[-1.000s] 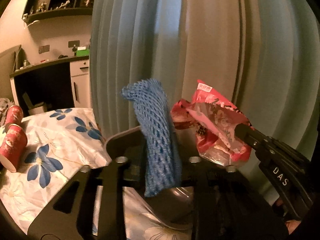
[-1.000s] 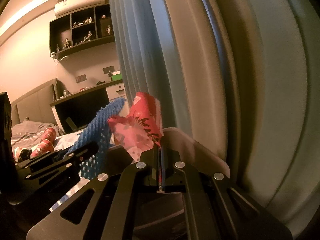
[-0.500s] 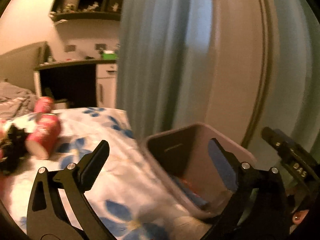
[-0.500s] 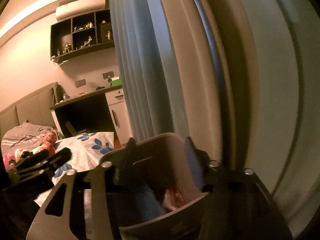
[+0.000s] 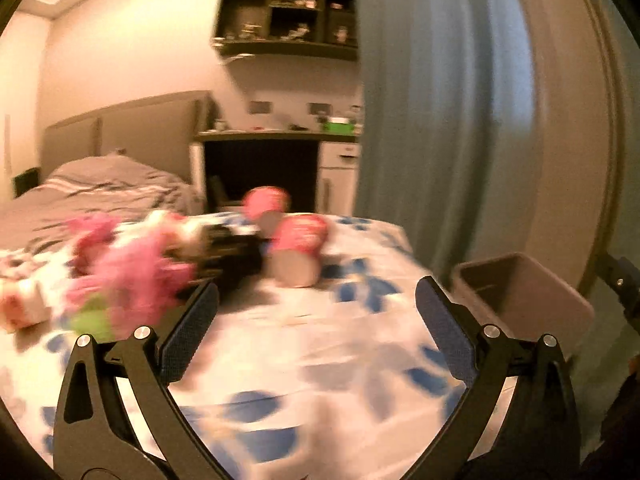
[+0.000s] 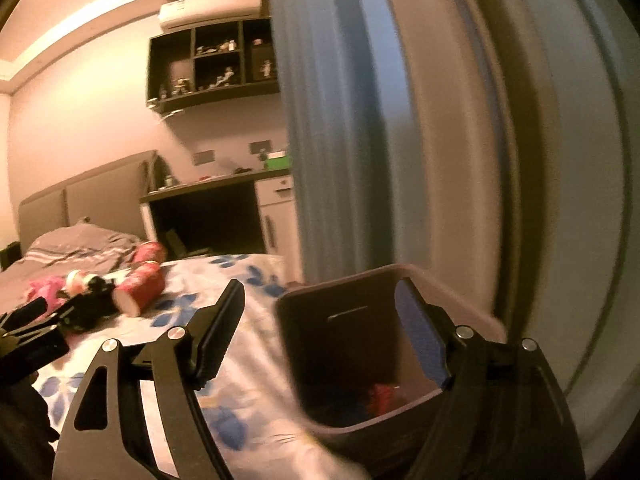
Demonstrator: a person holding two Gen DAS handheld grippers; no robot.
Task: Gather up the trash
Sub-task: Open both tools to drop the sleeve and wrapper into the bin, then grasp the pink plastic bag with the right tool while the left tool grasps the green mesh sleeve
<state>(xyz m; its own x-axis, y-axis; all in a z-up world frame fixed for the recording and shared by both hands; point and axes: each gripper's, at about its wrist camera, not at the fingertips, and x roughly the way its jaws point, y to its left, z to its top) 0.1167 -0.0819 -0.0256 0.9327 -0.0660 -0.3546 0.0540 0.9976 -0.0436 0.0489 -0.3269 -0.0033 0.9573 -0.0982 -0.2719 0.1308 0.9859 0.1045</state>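
Observation:
My left gripper point(image 5: 316, 304) is open and empty above the flowered bedspread point(image 5: 320, 360). Ahead of it lie two red paper cups point(image 5: 300, 242), a black piece of trash point(image 5: 236, 256) and blurred pink wrappers point(image 5: 128, 272). The grey trash bin point(image 5: 524, 296) stands beside the bed at the right. My right gripper point(image 6: 320, 312) is open and empty over the bin point(image 6: 360, 320), with a red wrapper point(image 6: 382, 396) lying inside it. The cups point(image 6: 140, 284) and the left gripper point(image 6: 28, 312) show at the left of the right wrist view.
A blue-grey curtain point(image 5: 440, 120) hangs just behind the bin. A dark desk with white drawers point(image 5: 276, 164), wall shelves point(image 5: 284, 20) and a headboard with rumpled grey bedding point(image 5: 108, 184) are at the back.
Both grippers opened and dropped the blue foam net and the red wrapper into the bin. The left gripper has swung left toward the trash on the bed. The right stays over the bin.

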